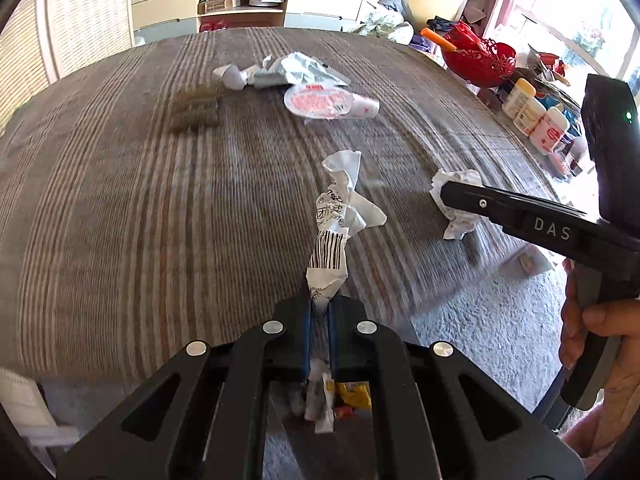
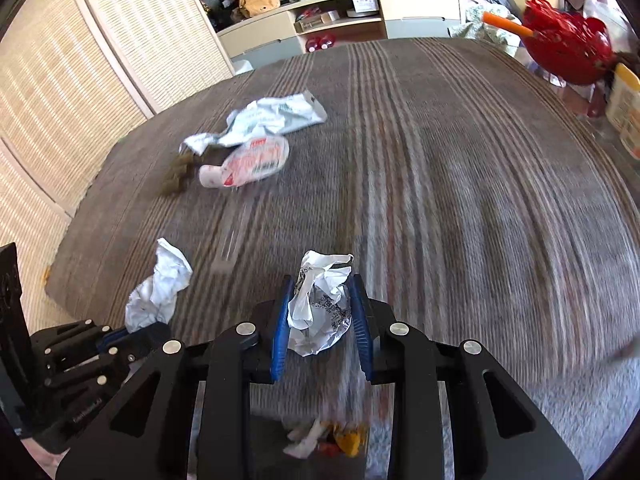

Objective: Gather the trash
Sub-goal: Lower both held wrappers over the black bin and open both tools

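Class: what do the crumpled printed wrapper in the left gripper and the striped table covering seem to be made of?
Crumpled printed wrapper: probably thin paper or film, matte white; sharp creases, printed barcode. Striped table covering: seemingly woven fabric, dull brown-grey; thread-like ribbed lines, though blurred.

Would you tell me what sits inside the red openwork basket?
An orange stick pokes out of the red openwork basket; its wall hides anything else inside.

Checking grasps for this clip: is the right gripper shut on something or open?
Shut on a crumpled paper ball. In the right wrist view the right gripper has both blue pads pressing the paper's sides, lifted above the striped cloth.
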A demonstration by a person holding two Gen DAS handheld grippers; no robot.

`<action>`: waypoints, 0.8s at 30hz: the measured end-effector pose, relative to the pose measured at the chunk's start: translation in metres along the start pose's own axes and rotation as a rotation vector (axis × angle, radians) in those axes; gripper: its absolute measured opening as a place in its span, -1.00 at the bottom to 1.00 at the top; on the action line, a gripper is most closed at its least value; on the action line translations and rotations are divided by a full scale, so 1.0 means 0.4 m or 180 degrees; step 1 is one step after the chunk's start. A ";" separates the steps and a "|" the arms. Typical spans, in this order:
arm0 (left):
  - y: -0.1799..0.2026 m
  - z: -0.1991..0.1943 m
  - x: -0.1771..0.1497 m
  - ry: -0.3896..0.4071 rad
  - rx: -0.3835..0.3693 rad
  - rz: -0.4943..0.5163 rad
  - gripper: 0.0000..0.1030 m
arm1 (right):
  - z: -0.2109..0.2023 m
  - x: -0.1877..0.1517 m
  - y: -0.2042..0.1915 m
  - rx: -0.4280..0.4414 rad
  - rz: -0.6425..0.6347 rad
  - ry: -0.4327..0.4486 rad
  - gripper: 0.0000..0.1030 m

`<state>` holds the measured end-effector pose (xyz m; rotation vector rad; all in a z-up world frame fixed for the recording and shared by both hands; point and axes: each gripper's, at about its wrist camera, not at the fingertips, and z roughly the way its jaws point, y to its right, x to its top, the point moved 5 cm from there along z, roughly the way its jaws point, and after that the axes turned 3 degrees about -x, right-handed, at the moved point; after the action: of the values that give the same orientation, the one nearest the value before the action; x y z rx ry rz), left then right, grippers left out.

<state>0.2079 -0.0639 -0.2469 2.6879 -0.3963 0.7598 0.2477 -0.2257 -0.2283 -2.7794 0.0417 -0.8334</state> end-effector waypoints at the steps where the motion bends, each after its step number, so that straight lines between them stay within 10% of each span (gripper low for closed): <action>1: 0.006 -0.011 -0.018 0.0002 0.0002 -0.0005 -0.90 | -0.009 -0.014 -0.001 -0.0007 -0.0003 0.0005 -0.43; 24: 0.061 0.002 -0.369 -0.0256 -0.0027 -0.0234 -0.89 | -0.033 -0.358 -0.035 -0.0049 -0.0004 -0.0294 -0.43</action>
<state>0.0788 -0.0605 -0.3222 2.7150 -0.3170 0.6293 0.1201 -0.2012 -0.2917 -2.8288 0.0301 -0.7069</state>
